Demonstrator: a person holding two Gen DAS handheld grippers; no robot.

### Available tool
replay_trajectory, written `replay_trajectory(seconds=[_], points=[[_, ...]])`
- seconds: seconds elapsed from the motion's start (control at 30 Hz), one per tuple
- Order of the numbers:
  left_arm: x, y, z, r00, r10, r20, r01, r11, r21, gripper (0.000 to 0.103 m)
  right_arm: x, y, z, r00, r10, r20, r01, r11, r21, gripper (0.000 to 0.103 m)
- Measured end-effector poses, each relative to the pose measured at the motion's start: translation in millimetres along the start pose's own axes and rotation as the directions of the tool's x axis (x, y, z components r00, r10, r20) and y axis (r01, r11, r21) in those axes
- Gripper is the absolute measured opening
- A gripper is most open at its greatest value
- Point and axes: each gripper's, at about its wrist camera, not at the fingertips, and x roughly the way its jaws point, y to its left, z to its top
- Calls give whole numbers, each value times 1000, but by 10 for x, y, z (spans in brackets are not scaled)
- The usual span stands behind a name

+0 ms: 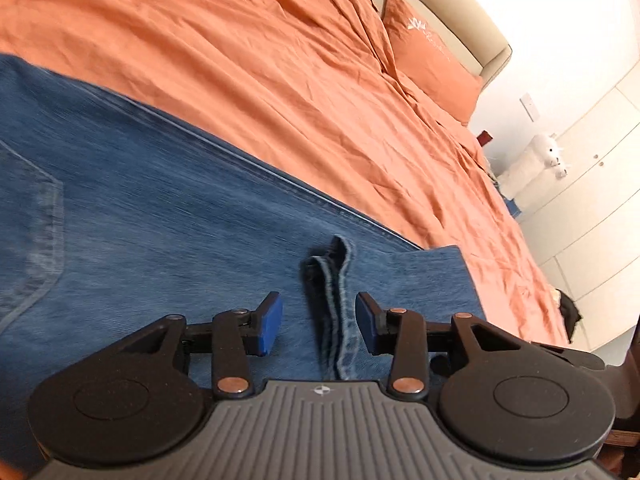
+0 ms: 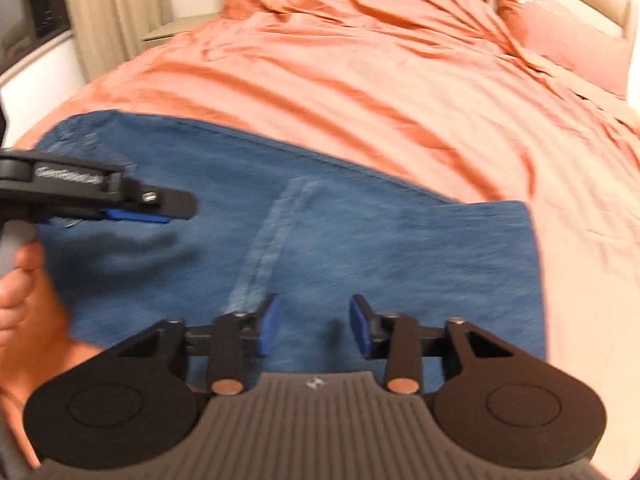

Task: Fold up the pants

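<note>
Here, the blue denim pants [image 1: 160, 208] are seen laid flat on the orange, creased cotton bed cover [image 1: 280, 60], already doubled at least once, with a bare cut edge at the right in both wrist views. The one relation that matters is judged to be this: a thick stitched seam fold [image 1: 332, 304] stands up from the cloth directly ahead of the left gripper [image 1: 319, 322], in the gap between its blue padded fingers [image 1: 270, 322], its long axis running away along the line of the fingers. The pads are seen apart and not pressing on it, so nothing is gripped.

The right gripper [image 2: 313, 330] is likewise held with its fingers parted over plain denim, a pale double-stitched seam [image 2: 272, 236] lying just left of its left finger and slanting away. No cloth is pinched there either. In the right wrist view the left gripper is seen from the side, low over the pants, well to the left, carried by a person's hand [image 2: 24, 292].

The denim is read as heavy and stiff-woven, likely to keep a crease; the bed cover beneath is soft and may wrinkle or drag with it. An orange pillow [image 1: 432, 60] lies by the headboard, well apart.
</note>
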Motion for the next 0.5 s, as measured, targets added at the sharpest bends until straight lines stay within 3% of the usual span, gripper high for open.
replay_trajectory(seconds=[0.13,0.27,0.33,0.4,0.5], points=[[331,95,-9,999,-5,-50,2,999,-41,51,129,-265,-45,998,-55,18,54,997,57,31],[561,168,-9,990,-81,-112,68,991,-115,50,164,-540,-154,995,-92,34,89,992,94,31],[619,146,32,981,-68,-181,48,992,-115,49,110,-672,-216,993,-107,44,102,988,116,31],[648,153,87,965,-105,-241,71,987,-147,49,54,-760,-271,991,-119,54,112,986,124,31],[767,224,81,954,-166,-250,110,968,-225,47,44,-851,-320,990,-122,69,113,986,122,31]])
